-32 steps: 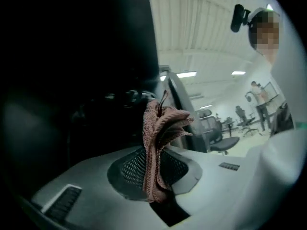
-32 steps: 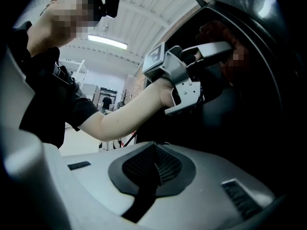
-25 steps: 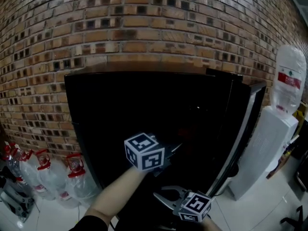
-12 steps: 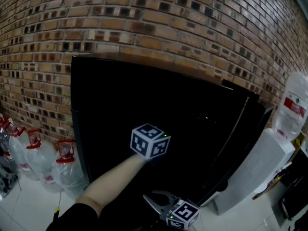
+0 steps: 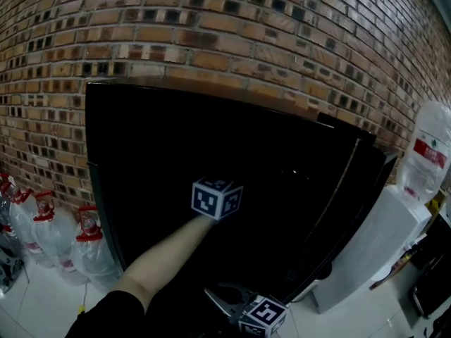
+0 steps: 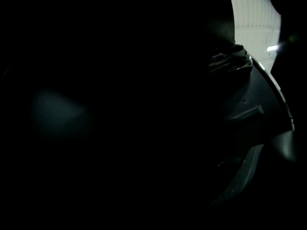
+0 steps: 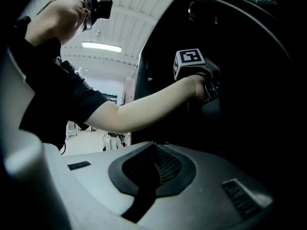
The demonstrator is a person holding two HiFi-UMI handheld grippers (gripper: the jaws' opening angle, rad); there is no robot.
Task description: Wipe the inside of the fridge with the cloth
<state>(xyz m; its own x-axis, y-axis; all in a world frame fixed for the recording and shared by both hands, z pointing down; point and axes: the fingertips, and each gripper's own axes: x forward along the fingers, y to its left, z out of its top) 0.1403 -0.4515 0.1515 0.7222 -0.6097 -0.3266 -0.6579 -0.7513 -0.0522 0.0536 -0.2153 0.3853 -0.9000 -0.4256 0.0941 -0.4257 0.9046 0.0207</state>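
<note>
Our left claw [image 5: 216, 198] sits closed inside the dark fridge [image 5: 141, 153], a crumpled cloth [image 6: 230, 59] dimly ahead of it. Our right claw [image 5: 222, 293] hangs open, empty, below. The red label [image 5: 426, 150] on the water bottle [image 5: 421, 182] is unreadable.

Left arm [image 5: 158, 259] bare, stretched forward and up. Left gripper [image 5: 218, 198] tilted slightly upward, jaws shut. Right gripper [image 5: 225, 298] held low and level, close to body, jaws apart, nothing between.

The fridge [image 5: 211, 146] reads pure black, the left gripper view nearly lightless, fisheye bowing the brick wall [image 5: 232, 27].
</note>
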